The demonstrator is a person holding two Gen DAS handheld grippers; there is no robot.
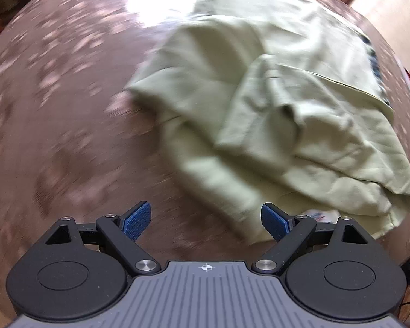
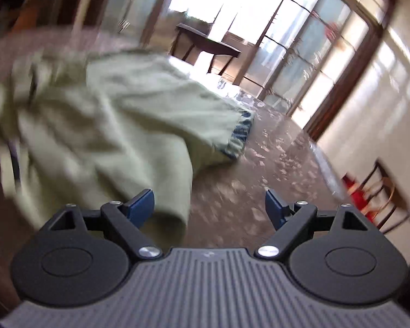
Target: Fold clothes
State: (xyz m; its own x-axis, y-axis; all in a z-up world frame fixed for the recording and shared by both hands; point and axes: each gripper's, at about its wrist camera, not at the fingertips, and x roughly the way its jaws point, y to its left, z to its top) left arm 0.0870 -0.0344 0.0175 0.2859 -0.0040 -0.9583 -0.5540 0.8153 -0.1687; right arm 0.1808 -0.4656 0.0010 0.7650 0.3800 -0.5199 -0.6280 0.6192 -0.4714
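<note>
A pale green garment (image 1: 259,104) lies crumpled and partly folded over itself on a brown speckled table (image 1: 68,95). My left gripper (image 1: 206,220) hovers open above the table at the garment's near left edge, nothing between its blue pads (image 1: 138,220). In the right wrist view the same green garment (image 2: 109,125) spreads to the left, with a blue patterned cloth (image 2: 242,134) peeking out under its far edge. My right gripper (image 2: 209,209) is open just past the garment's near corner, holding nothing. Both views are blurred by motion.
A window with dark wooden frames (image 2: 300,54) and a dark small table (image 2: 207,43) stand beyond the speckled table (image 2: 259,169). A wooden chair (image 2: 382,196) with something red (image 2: 355,191) is at the right by the cream wall. A small white printed item (image 1: 321,215) lies under the garment's near edge.
</note>
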